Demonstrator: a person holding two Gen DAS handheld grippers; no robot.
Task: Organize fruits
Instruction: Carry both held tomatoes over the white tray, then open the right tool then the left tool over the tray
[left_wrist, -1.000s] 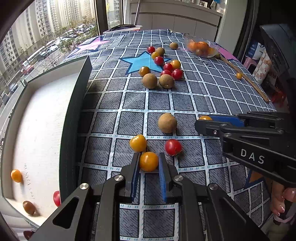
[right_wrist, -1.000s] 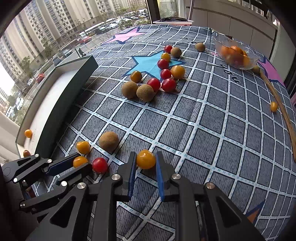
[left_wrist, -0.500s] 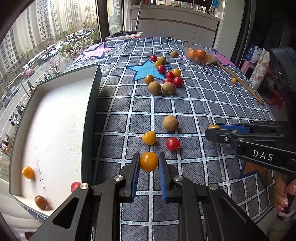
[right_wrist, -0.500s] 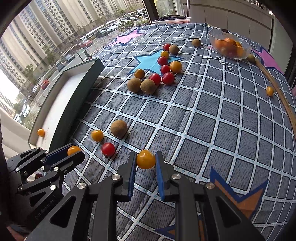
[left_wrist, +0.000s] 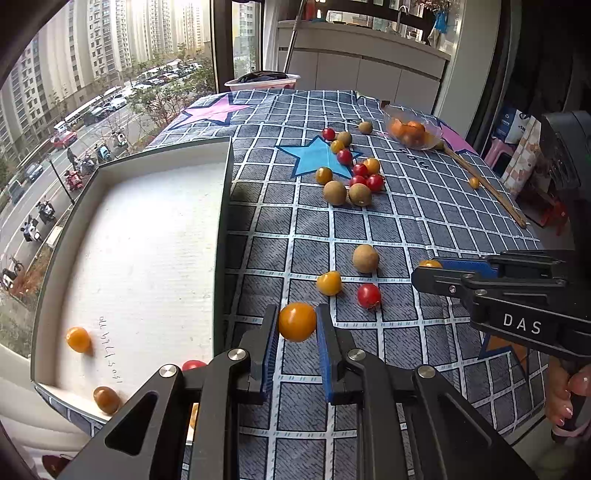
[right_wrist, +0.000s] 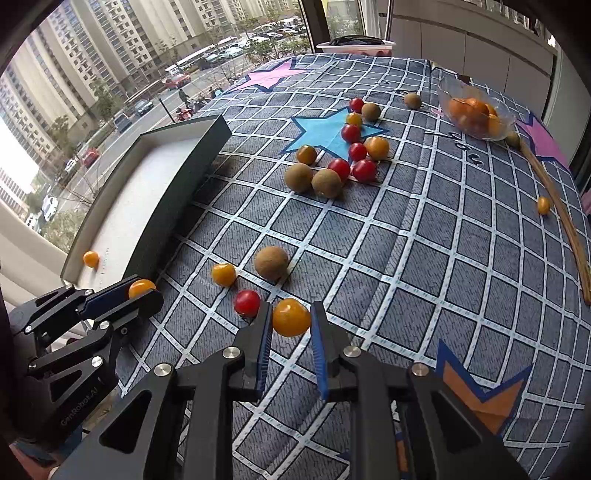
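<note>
You've lifted both grippers higher off the cloth since a second ago. Your left gripper (left_wrist: 297, 326) pinches a yellow tomato (left_wrist: 297, 321) — round, no clear long axis — just right of the tray (left_wrist: 147, 236). Your right gripper (right_wrist: 290, 323) clamps another orange-yellow tomato (right_wrist: 291, 317). A red tomato (left_wrist: 368, 295) and longan (left_wrist: 365, 258) lie just beyond.

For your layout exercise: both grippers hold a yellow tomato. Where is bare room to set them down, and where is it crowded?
Free: most of the white tray floor, beyond the three fruits at its near edge; also cloth between the bamboo stick and the fruit cluster. Crowded: that cluster by the blue star.
</note>
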